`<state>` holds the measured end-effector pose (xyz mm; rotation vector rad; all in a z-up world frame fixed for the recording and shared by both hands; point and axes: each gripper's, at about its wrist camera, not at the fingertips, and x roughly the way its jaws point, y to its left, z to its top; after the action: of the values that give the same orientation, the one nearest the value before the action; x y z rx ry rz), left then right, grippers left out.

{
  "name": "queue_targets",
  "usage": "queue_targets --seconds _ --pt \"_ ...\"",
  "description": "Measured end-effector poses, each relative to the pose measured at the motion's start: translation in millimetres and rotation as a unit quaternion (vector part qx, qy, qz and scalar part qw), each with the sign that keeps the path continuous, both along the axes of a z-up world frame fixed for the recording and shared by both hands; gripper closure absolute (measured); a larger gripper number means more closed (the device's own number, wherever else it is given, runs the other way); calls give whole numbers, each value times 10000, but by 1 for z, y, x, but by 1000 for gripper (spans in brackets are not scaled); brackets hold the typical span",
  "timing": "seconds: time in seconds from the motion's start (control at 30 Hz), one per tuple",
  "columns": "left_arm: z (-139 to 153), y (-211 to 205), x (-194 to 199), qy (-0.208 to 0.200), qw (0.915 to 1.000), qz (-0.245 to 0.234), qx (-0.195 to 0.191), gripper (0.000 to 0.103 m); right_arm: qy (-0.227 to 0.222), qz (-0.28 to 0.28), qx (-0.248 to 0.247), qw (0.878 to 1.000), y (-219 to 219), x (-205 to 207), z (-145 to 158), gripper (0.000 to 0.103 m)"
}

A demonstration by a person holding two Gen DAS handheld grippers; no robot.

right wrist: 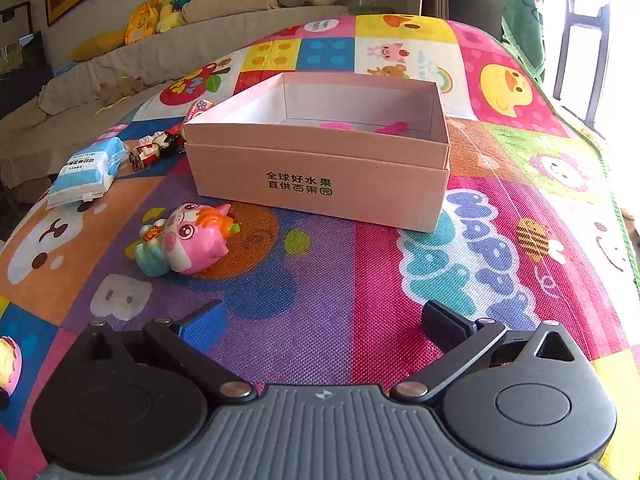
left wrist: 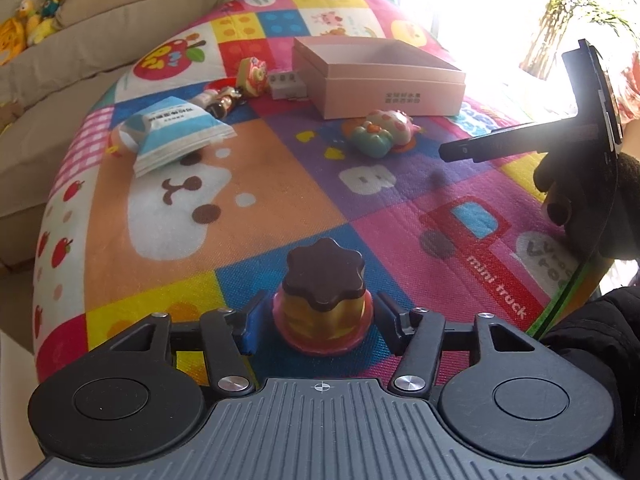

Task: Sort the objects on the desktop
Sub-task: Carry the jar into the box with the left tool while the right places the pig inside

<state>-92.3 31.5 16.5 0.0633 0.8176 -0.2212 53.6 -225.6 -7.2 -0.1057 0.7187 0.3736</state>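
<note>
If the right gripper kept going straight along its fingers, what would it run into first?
Probably the front wall of the pink box. The right gripper is open with only bare play mat ahead of it. The pig toy lies left of that line, though depth is uncertain in the fisheye view.

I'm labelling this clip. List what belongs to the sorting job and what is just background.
Job: pink box, pudding toy between the left gripper fingers, pig toy, tissue pack, small figurine.

Background: sofa, plush toys, play mat.

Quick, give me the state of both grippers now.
Left gripper: jaws around the yellow pudding-shaped toy with a brown flower-shaped top; contact cannot be told.
Right gripper: open, holding nothing.
</note>
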Motion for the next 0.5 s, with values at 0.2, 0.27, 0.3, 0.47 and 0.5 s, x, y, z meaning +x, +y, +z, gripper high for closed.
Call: queue_targets --seconds 0.2,0.27,0.3,0.47,0.5 --pt "-3 0 16 -214 9996 187 61 42 -185 559 59 9982 8 -21 9 0" --pt "-5 -3 25 -350 9991 185 146 42 -331 726 -94 9968 17 -28 12 0" --pt "-6 -4 30 -392 9989 183 180 42 -381 790 -151 9960 21 -29 13 0" --pt "-10 -8 54 -539 9982 127 213 42 -519 874 -298 9944 38 -28 21 0" --pt "-11 -8 59 -567 9980 155 232 41 -544 889 -299 9941 40 -28 23 0"
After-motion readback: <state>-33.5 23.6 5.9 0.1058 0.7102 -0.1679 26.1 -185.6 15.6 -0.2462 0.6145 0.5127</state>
